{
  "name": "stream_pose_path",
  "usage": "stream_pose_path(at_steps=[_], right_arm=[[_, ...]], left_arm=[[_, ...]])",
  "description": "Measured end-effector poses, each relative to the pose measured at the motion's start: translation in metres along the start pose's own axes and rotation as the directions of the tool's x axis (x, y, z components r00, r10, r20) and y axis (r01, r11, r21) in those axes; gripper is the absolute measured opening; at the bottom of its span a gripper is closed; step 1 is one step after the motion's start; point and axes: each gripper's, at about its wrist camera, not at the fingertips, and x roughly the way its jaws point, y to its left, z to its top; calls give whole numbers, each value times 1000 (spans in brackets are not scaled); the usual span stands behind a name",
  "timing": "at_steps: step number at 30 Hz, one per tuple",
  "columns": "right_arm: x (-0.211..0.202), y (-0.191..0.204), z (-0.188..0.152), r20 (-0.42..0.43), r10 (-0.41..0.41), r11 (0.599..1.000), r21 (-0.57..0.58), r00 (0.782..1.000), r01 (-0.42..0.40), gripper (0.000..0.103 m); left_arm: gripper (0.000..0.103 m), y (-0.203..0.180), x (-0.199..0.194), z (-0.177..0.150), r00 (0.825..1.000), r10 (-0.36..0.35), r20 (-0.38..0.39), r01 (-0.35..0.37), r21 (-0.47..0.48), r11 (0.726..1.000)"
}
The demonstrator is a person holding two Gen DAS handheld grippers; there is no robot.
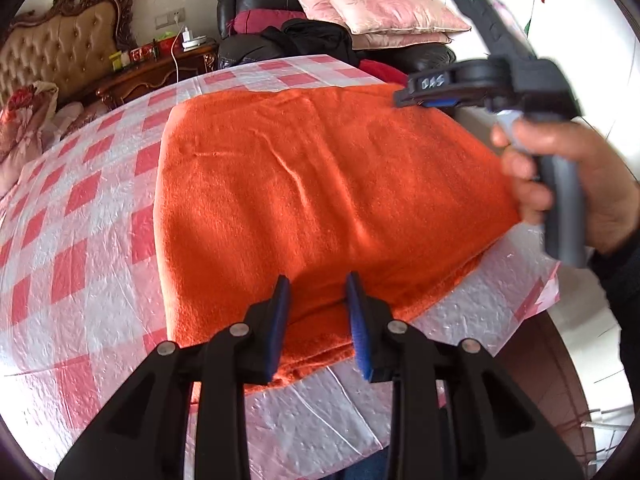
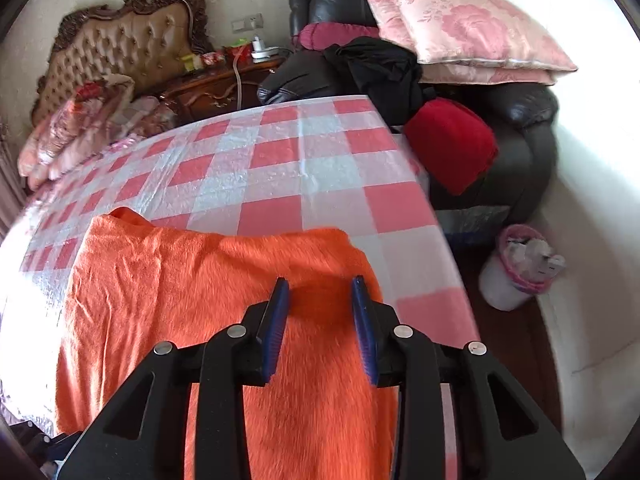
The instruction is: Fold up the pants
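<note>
The orange fleece pants (image 1: 304, 200) lie folded in a thick, roughly square stack on the red-and-white checked tablecloth (image 1: 80, 216). My left gripper (image 1: 318, 284) is open and empty, just above the stack's near edge. My right gripper (image 2: 320, 286) is open and empty, hovering over the pants (image 2: 200, 312) near their far right corner. In the left wrist view the right gripper's body (image 1: 492, 84) and the hand holding it are at the stack's right side; its fingertips are hidden there.
A dark leather armchair (image 2: 520, 128) with pink pillows (image 2: 460, 20), black clothes and a red cushion (image 2: 452, 140) stands behind the table. A bin (image 2: 520, 268) is on the floor at right. A tufted headboard (image 2: 120, 48) and nightstand are at back left.
</note>
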Motion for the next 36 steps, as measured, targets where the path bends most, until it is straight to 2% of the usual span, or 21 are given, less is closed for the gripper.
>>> stream_pose_path(at_steps=[2, 6, 10, 14, 16, 24, 29, 32, 35, 36], right_arm=[[-30, 7, -7, 26, 15, 1000, 12, 1000, -15, 41], [-57, 20, -39, -19, 25, 998, 50, 1000, -24, 44], [-55, 34, -77, -102, -11, 999, 51, 995, 16, 45], [-55, 40, -91, -90, -48, 999, 3, 995, 49, 46], [-55, 40, -92, -93, -49, 999, 1, 994, 49, 46], [-55, 37, -90, -101, -34, 999, -3, 994, 34, 46], [-55, 37, -90, -101, -35, 999, -5, 994, 35, 46], [-54, 36, -90, -104, -30, 1000, -1, 994, 30, 46], [-56, 33, -87, -104, -56, 998, -3, 993, 56, 46], [-59, 31, -85, -95, -81, 997, 3, 992, 82, 46]], left_arm=[[30, 0, 1, 0, 1000, -14, -6, 14, -20, 1000], [30, 1, 1, 1, 1000, -24, -6, 23, -46, 999], [30, -6, 1, 2, 1000, 18, 0, -18, 2, 1000], [30, -4, -2, 3, 1000, 16, -3, -16, 23, 1000], [30, 5, -6, 3, 1000, 12, 0, -12, -6, 1000], [29, 62, -14, -13, 994, 102, -40, -107, -151, 983], [30, 76, -18, -17, 989, 143, -49, -149, -173, 974], [28, 79, -25, -8, 966, 259, -23, -259, -161, 952], [27, 67, -33, 21, 971, 226, 73, -219, -100, 971], [27, 60, -32, 40, 984, 147, 100, -139, -84, 987]])
